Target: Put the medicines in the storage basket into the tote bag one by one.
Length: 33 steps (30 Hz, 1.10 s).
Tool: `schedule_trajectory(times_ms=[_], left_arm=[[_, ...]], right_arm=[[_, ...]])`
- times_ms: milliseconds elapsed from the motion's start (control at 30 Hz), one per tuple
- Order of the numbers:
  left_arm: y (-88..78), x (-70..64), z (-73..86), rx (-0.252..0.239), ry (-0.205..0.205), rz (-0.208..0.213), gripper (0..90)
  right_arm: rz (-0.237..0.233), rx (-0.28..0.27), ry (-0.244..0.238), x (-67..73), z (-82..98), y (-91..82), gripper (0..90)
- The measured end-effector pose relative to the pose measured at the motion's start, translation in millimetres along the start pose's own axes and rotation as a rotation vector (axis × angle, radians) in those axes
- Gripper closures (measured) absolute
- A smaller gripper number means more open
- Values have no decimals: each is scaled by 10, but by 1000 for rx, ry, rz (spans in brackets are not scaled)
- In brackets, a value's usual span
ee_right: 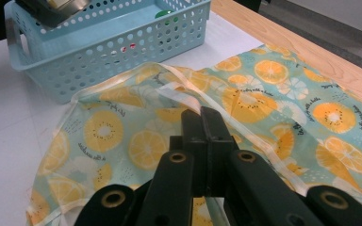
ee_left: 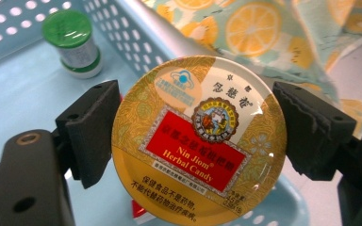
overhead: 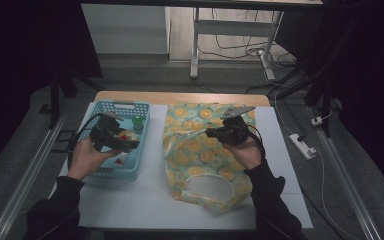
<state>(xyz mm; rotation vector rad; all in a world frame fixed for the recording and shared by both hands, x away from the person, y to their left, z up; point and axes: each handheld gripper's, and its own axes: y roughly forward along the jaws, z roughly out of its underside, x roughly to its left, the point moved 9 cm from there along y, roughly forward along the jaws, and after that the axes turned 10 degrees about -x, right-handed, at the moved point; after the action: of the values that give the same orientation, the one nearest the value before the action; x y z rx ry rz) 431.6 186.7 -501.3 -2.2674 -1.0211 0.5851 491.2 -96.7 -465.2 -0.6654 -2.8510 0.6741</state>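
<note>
A round candy tin [ee_left: 199, 141] is clamped by its rim in the left claw [ee_left: 198, 141], above the blue basket [overhead: 96, 172]. The bag [overhead: 200, 150] is pinched in the closed right claw [ee_right: 206, 136]. With so thin an edge grip, the smooth tin could be lost by slipping.

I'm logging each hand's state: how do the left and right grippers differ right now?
The left gripper has its jaws spread around a round Nin Jiom candy tin, while the right gripper has its jaws pressed together, pinching a fold of the lemon-print bag. The left gripper hangs over the blue basket; the right sits over the bag. Both have black jaws, and each is held in one of the person's hands.
</note>
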Motion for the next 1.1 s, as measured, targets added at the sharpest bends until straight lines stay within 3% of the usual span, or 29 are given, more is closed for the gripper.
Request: schedule_trajectory(times_ms=[500, 1100], left_arm=[[11, -347, -106, -24, 55, 65, 204], [169, -878, -212, -32, 139, 158, 204]], right_arm=[[5, -4, 1, -14, 4, 1, 900], [9, -8, 2, -33, 12, 6, 900]])
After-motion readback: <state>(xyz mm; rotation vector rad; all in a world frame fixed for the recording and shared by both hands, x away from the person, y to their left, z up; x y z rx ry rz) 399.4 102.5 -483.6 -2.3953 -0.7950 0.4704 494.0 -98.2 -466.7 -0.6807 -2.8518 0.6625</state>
